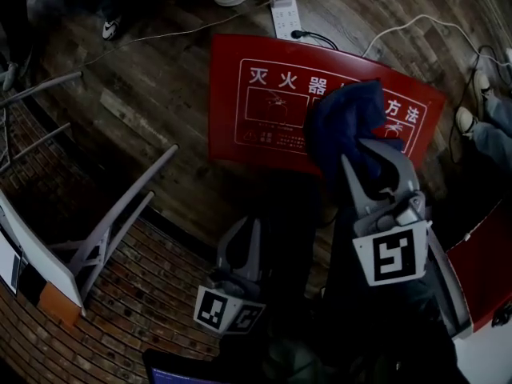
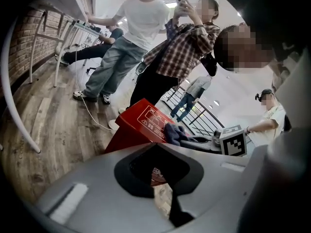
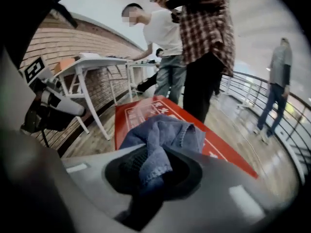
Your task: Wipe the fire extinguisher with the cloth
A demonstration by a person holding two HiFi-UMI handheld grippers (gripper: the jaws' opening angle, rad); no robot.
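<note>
A red fire extinguisher box (image 1: 264, 110) with white print lies on the wooden floor; it also shows in the left gripper view (image 2: 141, 125) and the right gripper view (image 3: 131, 115). My right gripper (image 1: 364, 154) is shut on a bunched blue denim cloth (image 1: 348, 122), which rests over the box's top face near its right part. In the right gripper view the cloth (image 3: 165, 137) bulges out between the jaws of the right gripper (image 3: 153, 178). My left gripper (image 1: 244, 230) hangs short of the box's near edge, jaws together with nothing in them (image 2: 163, 188). No extinguisher itself is in view.
A white table's slanted legs (image 1: 104, 230) stand at the left beside a brick wall (image 1: 144, 302). A power strip (image 1: 286, 14) and cables lie behind the box. Several people stand close by (image 2: 180, 57). Another red panel (image 1: 488, 270) is at the right edge.
</note>
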